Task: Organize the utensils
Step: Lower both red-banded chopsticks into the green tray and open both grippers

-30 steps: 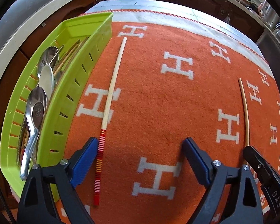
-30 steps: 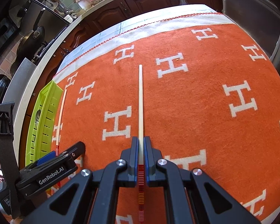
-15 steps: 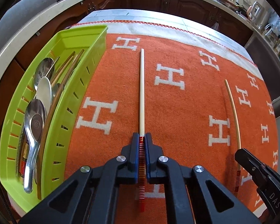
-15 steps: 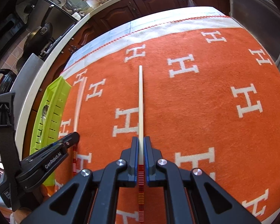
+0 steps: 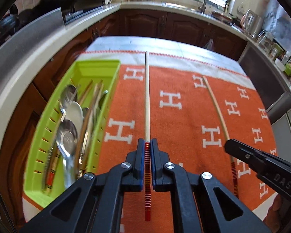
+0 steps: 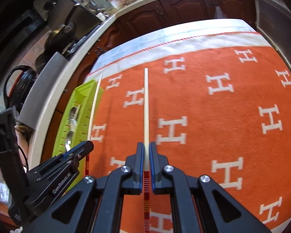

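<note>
My left gripper [image 5: 147, 142] is shut on a pale chopstick [image 5: 147, 97] with a red striped end and holds it lifted above the orange cloth, pointing away. My right gripper [image 6: 146, 145] is shut on a second matching chopstick [image 6: 146, 106], also lifted. Each gripper shows in the other view: the right one [image 5: 261, 161] with its chopstick [image 5: 217, 112], the left one [image 6: 67, 159] with its chopstick [image 6: 94, 106]. The green utensil tray [image 5: 110, 97] lies to the left and holds spoons [image 5: 67, 134] and other chopsticks.
An orange cloth with white H letters [image 5: 184, 120] covers the table. The tray [image 6: 77, 104] sits at the table's left edge. Dark wooden cabinets [image 5: 174, 25] and a white counter ring the table beyond.
The left gripper closed on the chopstick lying by the tray and lifted it. Both grippers have risen and tilted up with their chopsticks.
</note>
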The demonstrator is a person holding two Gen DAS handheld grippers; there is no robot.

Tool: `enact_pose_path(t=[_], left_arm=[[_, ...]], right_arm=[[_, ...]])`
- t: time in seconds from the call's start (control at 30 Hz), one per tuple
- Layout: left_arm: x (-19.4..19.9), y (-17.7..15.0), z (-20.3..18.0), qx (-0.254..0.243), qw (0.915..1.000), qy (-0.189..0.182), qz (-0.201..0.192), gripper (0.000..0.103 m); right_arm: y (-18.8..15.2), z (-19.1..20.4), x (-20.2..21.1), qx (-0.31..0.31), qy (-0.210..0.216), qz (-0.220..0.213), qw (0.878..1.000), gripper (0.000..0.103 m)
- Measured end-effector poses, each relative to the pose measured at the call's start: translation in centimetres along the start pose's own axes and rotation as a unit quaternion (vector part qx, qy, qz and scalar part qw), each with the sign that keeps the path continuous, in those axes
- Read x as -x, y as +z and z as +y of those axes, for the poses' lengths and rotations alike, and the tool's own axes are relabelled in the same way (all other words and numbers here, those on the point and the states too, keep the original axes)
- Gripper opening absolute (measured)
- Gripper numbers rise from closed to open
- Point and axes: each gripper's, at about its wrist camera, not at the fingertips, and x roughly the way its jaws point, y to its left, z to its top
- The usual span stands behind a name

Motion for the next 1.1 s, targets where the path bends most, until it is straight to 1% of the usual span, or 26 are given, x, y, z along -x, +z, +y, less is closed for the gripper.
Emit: enact_pose_path(t=[0.13, 0.23, 0.33, 0.4, 0.53, 0.63, 0.7, 0.73, 0.77, 0.8, 0.83, 0.87, 0.93, 1.03, 1.1], left_arm=[[2.5, 0.5, 2.2, -0.005, 0.9996, 0.009, -0.027, 0.003], [3.7, 0.9, 4.8, -0.008, 0.9988, 0.030, -0.039, 0.003], [3.8, 0.7, 7.8, -0.002, 0.9973, 0.063, -0.037, 0.003], [3.3, 0.5, 9.9, 0.003, 0.9971, 0.072, -0.024, 0.003], [2.0, 0.1, 12.3, -0.001, 0.9958, 0.091, -0.008, 0.003], [1.5, 0.0, 13.7, 0.003, 0.9963, 0.085, -0.004, 0.004], [1.6, 0.1, 13.9, -0.003, 0.9962, 0.087, -0.007, 0.004], [1.6, 0.2, 13.9, -0.006, 0.9959, 0.090, -0.009, 0.006], [1.7, 0.2, 14.0, -0.009, 0.9955, 0.093, -0.012, 0.014], [1.9, 0.2, 14.1, -0.007, 0.9950, 0.098, -0.018, 0.020], [2.1, 0.2, 14.2, -0.003, 0.9947, 0.101, -0.023, 0.032], [2.2, 0.4, 14.4, 0.002, 0.9944, 0.102, -0.027, 0.042], [2.5, 0.4, 14.6, 0.010, 0.9939, 0.105, -0.034, 0.050], [2.9, 0.6, 15.1, 0.018, 0.9937, 0.104, -0.036, 0.052], [3.2, 0.6, 15.3, 0.022, 0.9934, 0.106, -0.038, 0.060]], right_arm=[[0.7, 3.7, 0.0, 0.031, 0.031, 0.006, 0.999, 0.005], [1.1, 6.9, -0.7, 0.053, 0.049, 0.014, 0.997, 0.005], [1.5, 10.5, -2.3, 0.070, 0.067, 0.030, 0.995, 0.005], [1.7, 12.4, -3.3, 0.074, 0.074, 0.034, 0.994, 0.005], [2.1, 15.3, -5.4, 0.072, 0.075, 0.040, 0.994, 0.005], [2.2, 16.7, -6.6, 0.073, 0.062, 0.037, 0.995, 0.006], [2.3, 17.2, -7.4, 0.068, 0.055, 0.036, 0.996, 0.006], [2.4, 17.3, -7.7, 0.064, 0.051, 0.037, 0.996, 0.006], [2.5, 17.5, -8.0, 0.061, 0.048, 0.039, 0.996, 0.006], [2.4, 17.6, -8.3, 0.061, 0.041, 0.040, 0.996, 0.006], [2.4, 17.7, -8.5, 0.061, 0.037, 0.042, 0.997, 0.007], [2.3, 17.8, -8.7, 0.063, 0.038, 0.049, 0.996, 0.007], [2.1, 17.9, -8.9, 0.064, 0.035, 0.055, 0.996, 0.007], [2.1, 17.6, -8.8, 0.061, 0.032, 0.056, 0.996, 0.007], [2.2, 17.2, -8.6, 0.060, 0.029, 0.055, 0.996, 0.007]])
